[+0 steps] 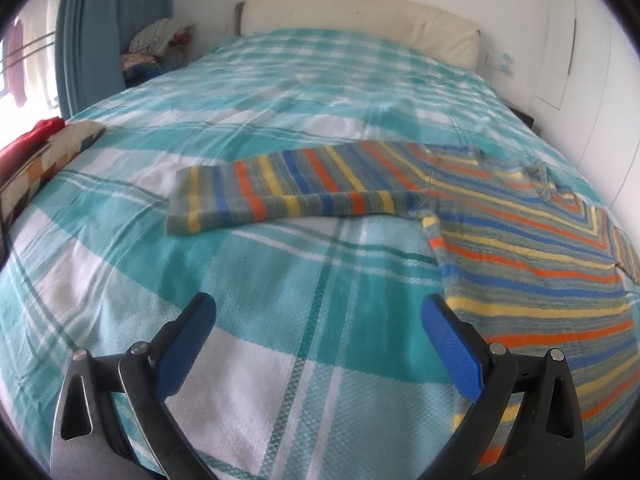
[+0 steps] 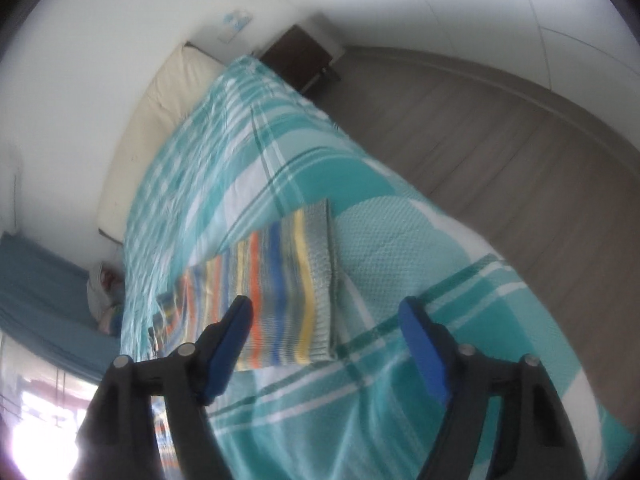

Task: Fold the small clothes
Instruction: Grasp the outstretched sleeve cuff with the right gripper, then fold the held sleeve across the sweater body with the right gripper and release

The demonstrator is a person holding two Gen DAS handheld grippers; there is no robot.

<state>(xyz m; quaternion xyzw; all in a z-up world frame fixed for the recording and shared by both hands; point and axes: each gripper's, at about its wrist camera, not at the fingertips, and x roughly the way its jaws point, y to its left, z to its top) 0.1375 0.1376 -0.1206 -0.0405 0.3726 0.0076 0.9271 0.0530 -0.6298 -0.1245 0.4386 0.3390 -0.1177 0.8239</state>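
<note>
A small striped knitted sweater (image 1: 532,248) in grey, blue, orange and yellow lies flat on the bed, body at the right, one sleeve (image 1: 288,188) stretched out to the left. My left gripper (image 1: 320,304) hovers open above the bedspread, its right finger beside the sweater's lower left corner, nothing between the pads. In the tilted, blurred right wrist view the other sleeve's cuff end (image 2: 292,292) lies on the cover. My right gripper (image 2: 326,308) is open just in front of it, left finger overlapping the stripes, nothing gripped.
The bed is covered by a teal and white plaid spread (image 1: 248,320) with a cream headboard (image 1: 360,20) at the far end. A patterned cushion and red cloth (image 1: 44,148) lie at the left edge. A dark nightstand (image 2: 300,60) and wooden floor (image 2: 500,152) are beside the bed.
</note>
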